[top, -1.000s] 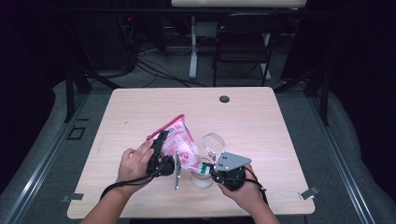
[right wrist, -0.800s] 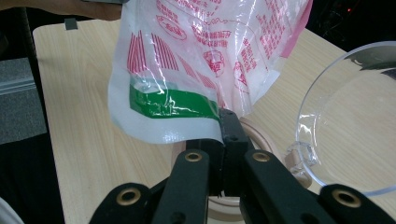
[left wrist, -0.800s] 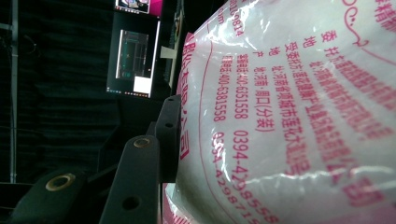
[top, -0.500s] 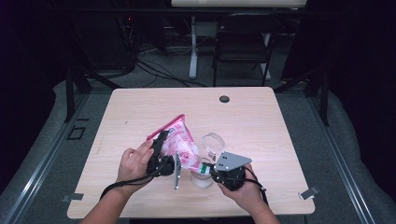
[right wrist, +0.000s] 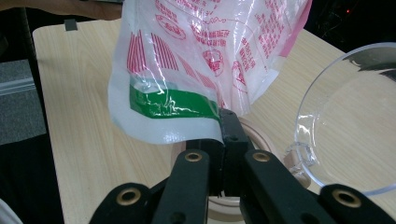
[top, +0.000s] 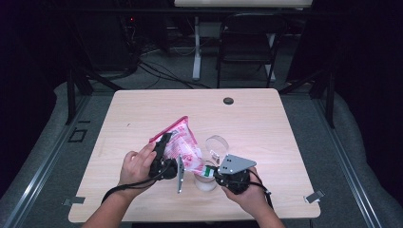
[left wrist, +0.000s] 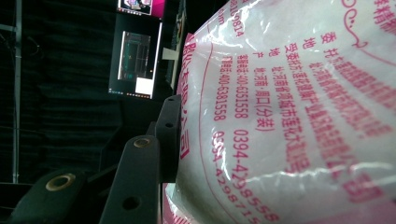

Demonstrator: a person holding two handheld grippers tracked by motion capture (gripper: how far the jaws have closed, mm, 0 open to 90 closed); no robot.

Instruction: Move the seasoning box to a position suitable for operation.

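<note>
Plastic pouch (top: 183,146) of white granules, printed in pink with a green band at one end, held tilted above the wooden table (top: 266,123) between the two hand-held grippers, near the table's front edge. Its green-banded lower corner hangs over a small round container (top: 206,182) with a pale rim; a clear glass cup (top: 216,145) stands just beside it.

Handling, as judged from the film and its fill: the pouch is soft and limp, with glossy, creased film that looks slippery. The loose contents seem to give it some weight and would shift as it tips, so the body will sag wherever it is unsupported. The flat sealed edges and corners appear the surest places to pinch; a grip on the bulging middle would probably slide.

Left gripper (top: 164,151): in the left gripper view, one black jaw lies against the pouch's pink-printed edge (left wrist: 299,116); the pouch hides the other jaw, so the gripper seems to be clamped on the upper side of the pouch, though how wide it stands cannot be told exactly.

Right gripper (right wrist: 223,140): jaws drawn almost fully together, pinching the thin white margin of the pouch (right wrist: 187,70) just below the green band. In the high view it sits beside the round container, carrying its grey three-cornered plate (top: 235,164).
</note>
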